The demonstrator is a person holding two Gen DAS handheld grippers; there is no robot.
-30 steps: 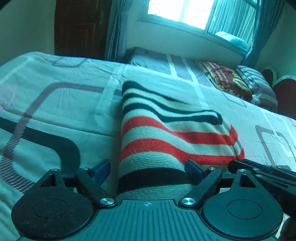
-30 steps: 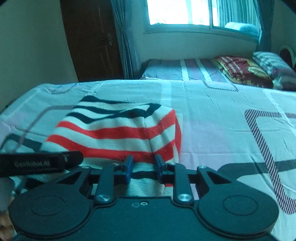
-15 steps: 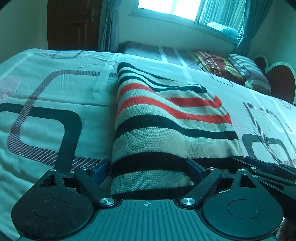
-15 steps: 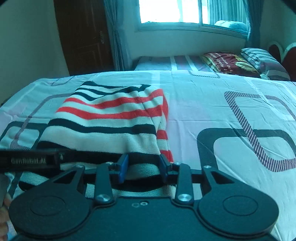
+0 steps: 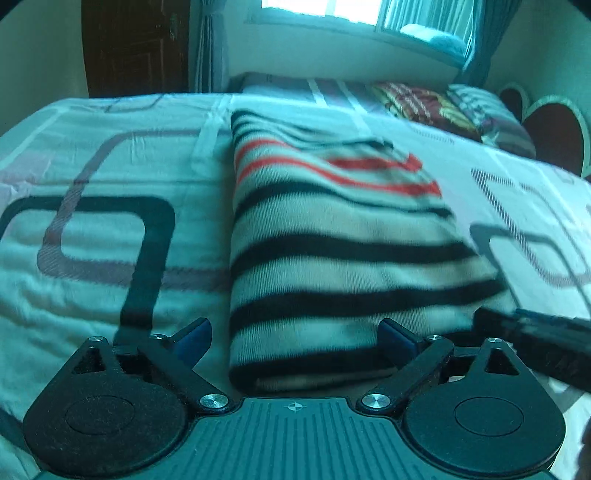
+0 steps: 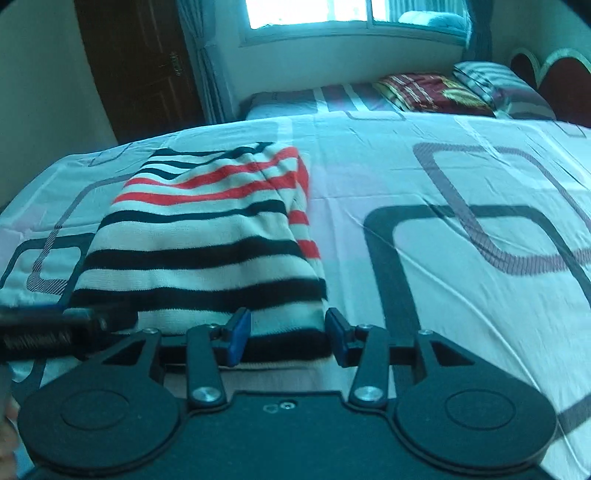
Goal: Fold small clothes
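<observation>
1. Sweater [image 5: 332, 258] lies folded on the patterned bedsheet [image 5: 92, 229], a striped knit with black bands at the near end and red bands at the far end. Its long axis runs straight away from both cameras, toward the window [image 6: 314, 14].

2. Left gripper [image 5: 295, 339] sits at the sweater's near short edge. Its jaws have just been opening further and now stand wide apart; the left blue pad is clear of the cloth over bare sheet, the right pad sits over the knit, and neither presses on it.

3. Right gripper [image 6: 288, 332] is at the same near edge, at the sweater's right-hand corner. Its jaws have just been opening; the hem shows between the pads, with a gap on each side, so I judge the cloth released rather than pinched.

4. The two tools are side by side along that edge, each showing at the margin of the other's view. Neither is clearly nearer; both are at the hem.

5. Relation that counts: the garment stretches forward from the fingers, its far end well apart from them. Any further fold along the length would, in my judgement, carry this near hem away from the person toward the red stripes. Both views are somewhat blurred, so contact at the pads is not fully certain.
</observation>
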